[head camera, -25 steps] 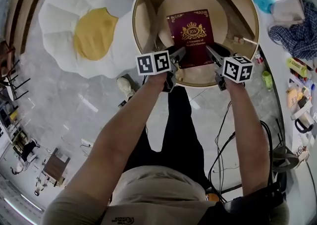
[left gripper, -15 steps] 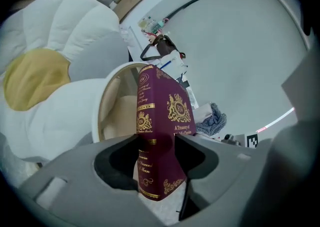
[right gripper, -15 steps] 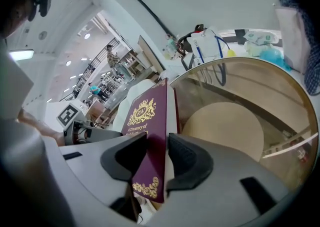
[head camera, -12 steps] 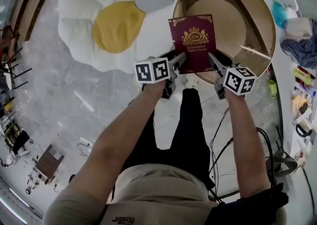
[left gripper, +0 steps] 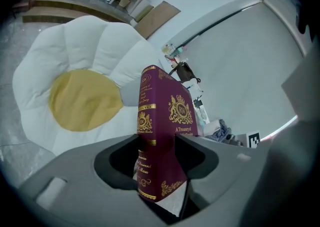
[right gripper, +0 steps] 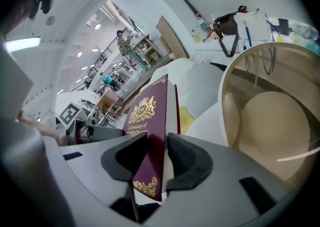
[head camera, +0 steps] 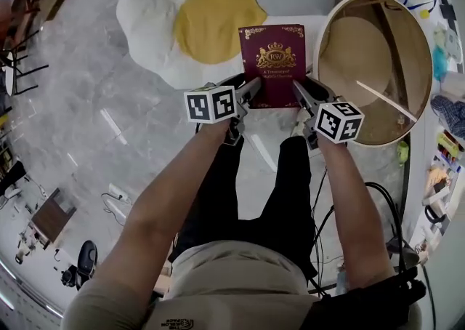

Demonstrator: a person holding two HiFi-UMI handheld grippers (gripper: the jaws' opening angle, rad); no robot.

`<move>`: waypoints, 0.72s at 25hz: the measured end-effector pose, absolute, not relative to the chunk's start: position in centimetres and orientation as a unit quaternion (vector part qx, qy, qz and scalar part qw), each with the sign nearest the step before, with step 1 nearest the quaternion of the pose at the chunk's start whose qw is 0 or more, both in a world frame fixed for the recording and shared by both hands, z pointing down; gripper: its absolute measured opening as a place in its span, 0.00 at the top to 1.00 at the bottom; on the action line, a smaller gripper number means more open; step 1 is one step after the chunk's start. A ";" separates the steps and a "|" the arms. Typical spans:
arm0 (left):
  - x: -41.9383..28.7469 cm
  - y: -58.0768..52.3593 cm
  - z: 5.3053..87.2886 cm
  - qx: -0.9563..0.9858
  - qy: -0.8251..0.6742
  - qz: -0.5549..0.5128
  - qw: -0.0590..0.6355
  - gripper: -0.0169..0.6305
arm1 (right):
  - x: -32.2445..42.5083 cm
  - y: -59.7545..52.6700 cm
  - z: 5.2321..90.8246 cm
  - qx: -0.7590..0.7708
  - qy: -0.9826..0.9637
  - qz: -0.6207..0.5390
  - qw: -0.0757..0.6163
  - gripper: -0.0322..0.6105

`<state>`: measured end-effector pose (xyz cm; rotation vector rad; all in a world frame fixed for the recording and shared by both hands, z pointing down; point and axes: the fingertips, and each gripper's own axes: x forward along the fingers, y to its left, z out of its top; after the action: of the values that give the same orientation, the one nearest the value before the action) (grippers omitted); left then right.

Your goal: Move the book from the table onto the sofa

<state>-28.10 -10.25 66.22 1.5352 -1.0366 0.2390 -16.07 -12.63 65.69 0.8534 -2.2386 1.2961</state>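
The maroon book (head camera: pixel 273 63) with a gold crest hangs in the air, held at its near corners by both grippers. My left gripper (head camera: pixel 251 89) is shut on its spine-side corner, and the book (left gripper: pixel 161 121) stands upright between the pads. My right gripper (head camera: pixel 298 89) is shut on the other corner of the book (right gripper: pixel 150 121); its jaws have just been closing on it. The book is above the near edge of the flower-shaped sofa (head camera: pixel 149 5), white with a yellow centre (head camera: pixel 216 23). The round wooden table (head camera: pixel 367 49) lies to the right.
Grey marble floor (head camera: pixel 87 118) surrounds the sofa. A thin stick (head camera: pixel 385 100) lies on the table. Cluttered shelves (head camera: pixel 443 154) run along the right wall, and cables (head camera: pixel 378 198) trail on the floor by my right leg. Dark chair legs (head camera: pixel 18 67) stand at far left.
Both grippers have carried the book left, off the round table and over the sofa's near edge. The table has slid to the right of the head view and the sofa toward its centre.
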 end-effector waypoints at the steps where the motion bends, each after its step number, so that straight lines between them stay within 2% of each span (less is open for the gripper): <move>1: -29.4 -10.0 66.7 0.656 -0.451 0.101 0.597 0.62 | -17.4 -12.4 66.2 0.299 -0.805 0.466 0.214 0.74; 10: -36.6 -8.4 72.8 0.635 -0.455 0.093 0.617 0.62 | -25.0 -11.9 72.0 0.281 -0.801 0.466 0.249 0.73; 18: -35.5 -9.7 80.2 0.645 -0.422 0.106 0.628 0.62 | -23.8 -12.3 78.8 0.312 -0.778 0.471 0.274 0.73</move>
<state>-35.45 -9.73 80.24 1.4784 -0.9666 0.2431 -23.75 -12.33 78.75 0.8387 -2.0939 1.2667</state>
